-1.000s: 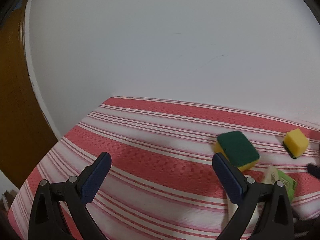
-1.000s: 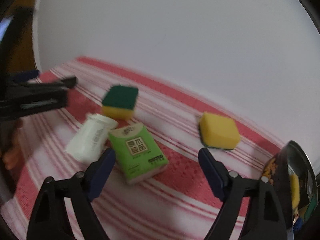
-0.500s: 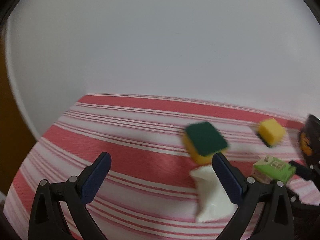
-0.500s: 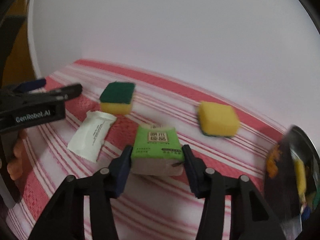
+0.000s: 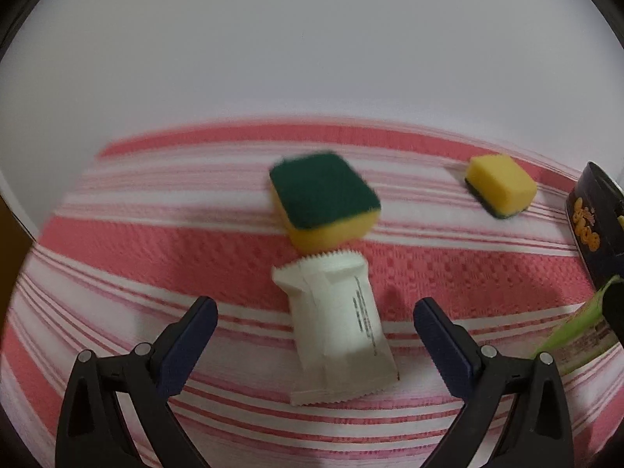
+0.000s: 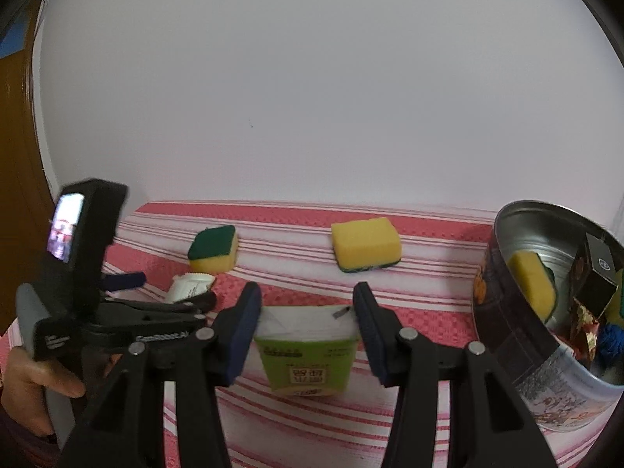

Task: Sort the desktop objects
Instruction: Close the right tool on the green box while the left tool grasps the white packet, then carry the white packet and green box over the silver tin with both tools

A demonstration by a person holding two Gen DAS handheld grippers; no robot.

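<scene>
My right gripper (image 6: 307,312) is shut on a green tissue pack (image 6: 308,351) and holds it above the striped cloth, left of the round tin (image 6: 518,355). My left gripper (image 5: 315,325) is open, its fingers on either side of a white sachet (image 5: 335,323) that lies on the cloth. A green-topped sponge (image 5: 323,202) lies just behind the sachet, and shows in the right wrist view (image 6: 213,247). A yellow sponge (image 5: 500,189) lies further right, green side down; it also shows in the right wrist view (image 6: 366,243).
The tin holds another sponge (image 6: 532,284), a dark box (image 6: 596,277) and other items; its dark side shows in the left wrist view (image 5: 596,226). A white wall stands behind the red-striped tablecloth (image 5: 117,241). A brown door (image 6: 15,156) is at the left.
My right gripper closed on the green tissue pack and lifted it off the cloth toward the tin. My left gripper swung right and forward until the white sachet lay between its fingers.
</scene>
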